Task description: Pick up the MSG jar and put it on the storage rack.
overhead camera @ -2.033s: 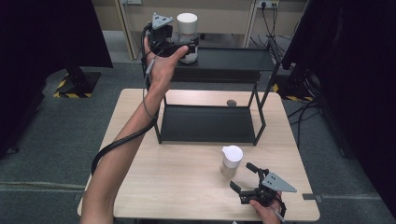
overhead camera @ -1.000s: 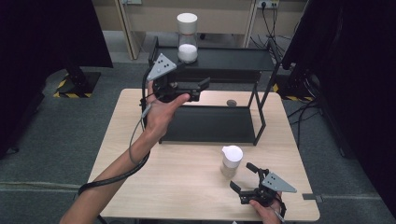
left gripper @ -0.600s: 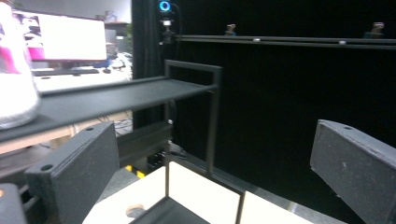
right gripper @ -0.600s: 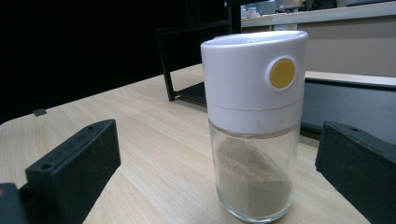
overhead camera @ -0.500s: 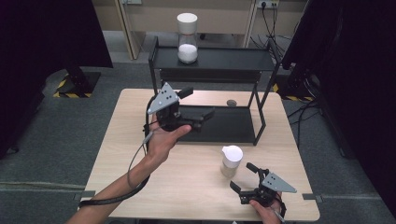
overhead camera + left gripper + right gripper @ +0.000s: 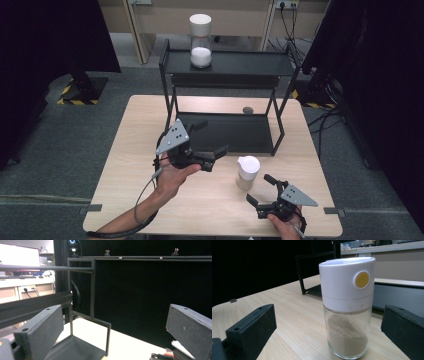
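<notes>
Glass-bodied and white-capped, the shaker (image 6: 347,307) stood upright on the surface (image 6: 125,180) directly before the wide-open right gripper (image 6: 265,192), seemingly lined up for a grasp, while the left gripper (image 6: 210,140) hung empty, its jaws spread, beside the black shelf rack (image 6: 225,62).

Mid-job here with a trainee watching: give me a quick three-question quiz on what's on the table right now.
1. True or false: the jar with the white filling stands on the top shelf of the black rack.
2. Which gripper has the jar with the yellow button straight ahead between its open jaws? A) the left gripper B) the right gripper
3. Fill in: the small dark object on the table lies behind the rack's ____ shelf.

Key: 1 true. 2 B. 3 lower.
</notes>
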